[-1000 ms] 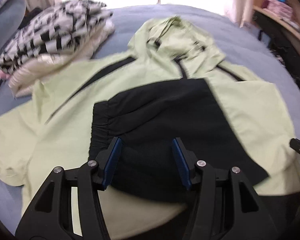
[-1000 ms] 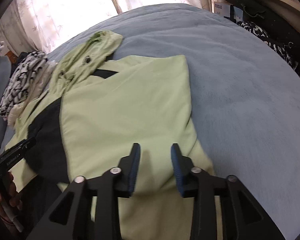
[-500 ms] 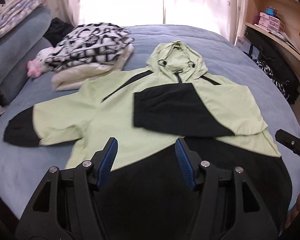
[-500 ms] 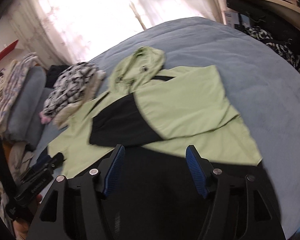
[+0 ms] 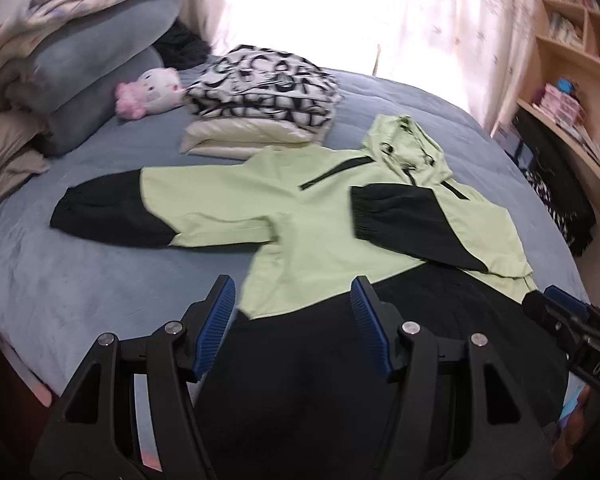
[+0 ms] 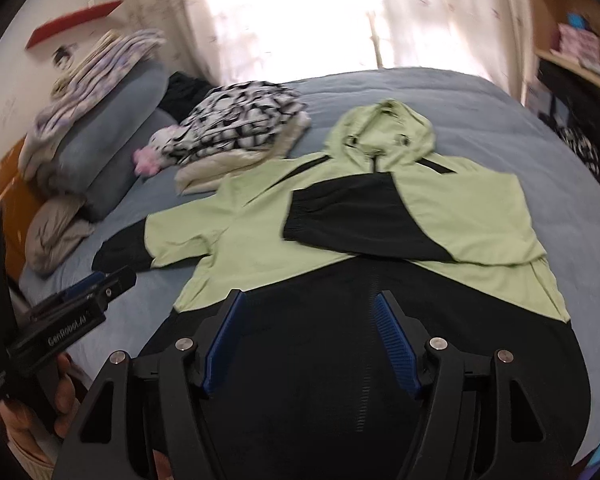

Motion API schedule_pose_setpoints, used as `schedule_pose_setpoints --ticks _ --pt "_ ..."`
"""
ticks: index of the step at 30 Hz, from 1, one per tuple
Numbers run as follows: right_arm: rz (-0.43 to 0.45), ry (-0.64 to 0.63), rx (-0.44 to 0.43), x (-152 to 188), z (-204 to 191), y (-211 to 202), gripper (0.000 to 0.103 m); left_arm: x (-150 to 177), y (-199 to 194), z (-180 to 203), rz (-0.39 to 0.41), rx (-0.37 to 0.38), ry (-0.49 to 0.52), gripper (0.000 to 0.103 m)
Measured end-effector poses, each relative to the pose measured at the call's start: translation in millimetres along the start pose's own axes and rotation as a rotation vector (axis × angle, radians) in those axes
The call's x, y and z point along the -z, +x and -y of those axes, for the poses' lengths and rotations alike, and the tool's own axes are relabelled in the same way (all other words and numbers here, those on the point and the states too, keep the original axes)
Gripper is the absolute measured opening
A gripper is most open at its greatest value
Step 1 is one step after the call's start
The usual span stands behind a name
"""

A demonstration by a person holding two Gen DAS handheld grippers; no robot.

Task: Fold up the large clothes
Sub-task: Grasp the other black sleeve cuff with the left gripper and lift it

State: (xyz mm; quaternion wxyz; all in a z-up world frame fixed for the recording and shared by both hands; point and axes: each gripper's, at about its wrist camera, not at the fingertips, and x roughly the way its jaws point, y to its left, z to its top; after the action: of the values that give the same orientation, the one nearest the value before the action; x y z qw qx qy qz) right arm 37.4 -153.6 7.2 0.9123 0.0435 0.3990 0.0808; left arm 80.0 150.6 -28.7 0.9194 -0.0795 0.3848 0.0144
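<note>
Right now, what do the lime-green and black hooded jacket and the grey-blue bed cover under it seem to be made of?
Lime-green and black hooded jacket: probably thin woven synthetic, matte; it lies flat with crisp creases and gathered elastic cuffs. Grey-blue bed cover: likely plush fleece or velour; soft mottled nap, no weave visible.

From my left wrist view the jacket's [image 5: 324, 232] black hem runs behind the left gripper [image 5: 292, 316] and off the bottom edge; I cannot see where it ends; the right gripper [image 5: 572, 328] is cut by the right edge there, only its tip showing. From the right wrist view the stack of folded clothes [image 6: 236, 132] near the bed's [image 6: 480, 112] far-left corner is smeared by blur, its pattern unreadable; the shelf items [image 6: 580, 40] are too blurred to identify; the hand [image 6: 32, 412] is half cropped.
</note>
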Motion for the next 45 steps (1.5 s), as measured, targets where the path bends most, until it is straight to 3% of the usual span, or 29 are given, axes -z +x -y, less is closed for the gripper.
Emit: schedule_pose_setpoints --ticks 5,10,15,19,27,36,37,42,45 --pt "0.024 -0.064 0.010 4.5 -54.2 -1.8 0.068 5.0 2.7 -57.8 -0.009 0.006 -0.083 0.057" --pt "-0.012 -0.094 -0.008 -0.9 -90.0 21.2 0.068 8.6 22.6 -114.9 -0.039 0.045 -0.190 0.058" --pt "-0.053 -0.117 -0.042 -17.4 -121.5 74.2 0.068 8.8 52.8 -172.7 -0.025 0.076 -0.302 0.067" --pt "-0.063 -0.138 -0.053 -35.4 -149.4 123.9 0.068 6.5 86.7 -224.5 -0.029 0.127 -0.412 0.068" --pt "-0.106 -0.149 -0.078 -67.6 -186.8 229.7 0.068 6.8 171.6 -322.7 -0.077 0.266 -0.728 0.068" --pt "-0.151 -0.132 -0.103 -84.0 -196.6 316.1 0.068 -18.8 215.4 -363.1 -0.006 0.256 -0.830 0.067" --pt "-0.153 -0.126 -0.111 -85.1 -197.0 322.4 0.068 -20.2 216.2 -368.2 0.012 0.242 -0.842 0.064" --pt "-0.154 -0.099 -0.123 -84.4 -185.9 331.8 0.068 -23.5 212.8 -386.7 0.080 0.073 -0.920 0.006" --pt "-0.143 -0.070 -0.127 -84.4 -171.8 325.0 0.068 -34.3 197.2 -379.1 0.128 0.006 -0.864 0.001"
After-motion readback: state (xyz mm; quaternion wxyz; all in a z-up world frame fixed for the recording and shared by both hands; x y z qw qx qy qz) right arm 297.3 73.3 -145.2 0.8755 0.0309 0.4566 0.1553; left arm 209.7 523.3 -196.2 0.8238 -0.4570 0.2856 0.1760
